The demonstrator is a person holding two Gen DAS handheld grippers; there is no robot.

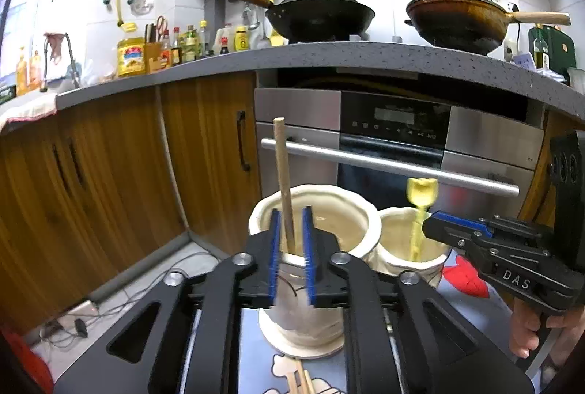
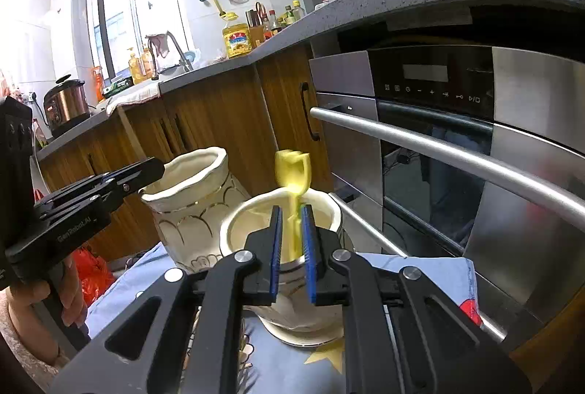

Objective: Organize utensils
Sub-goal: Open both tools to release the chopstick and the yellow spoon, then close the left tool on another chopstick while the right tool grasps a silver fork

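Left wrist view: left gripper [image 1: 292, 240], blue-padded jaws slightly parted around the round wooden stick [image 1: 284, 182]; pads appear clear of it, so it looks released, standing in the large cream ceramic jar [image 1: 314, 207] just beyond. Right wrist view: right gripper [image 2: 292, 240] likewise parted around the blurred yellow plastic utensil [image 2: 292, 182], dropped into the smaller cream ceramic cup [image 2: 281, 211]. Judgement: one utensil type per pot. Behind both, the steel oven [image 2: 457, 123].

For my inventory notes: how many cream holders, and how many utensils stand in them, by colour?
Cream ceramic holders: 2 (larger holder, smaller holder)
Wooden utensils: 1 (wooden stick, in the larger holder)
Yellow utensils: 1 (yellow utensil, in the smaller holder)
Total: 4
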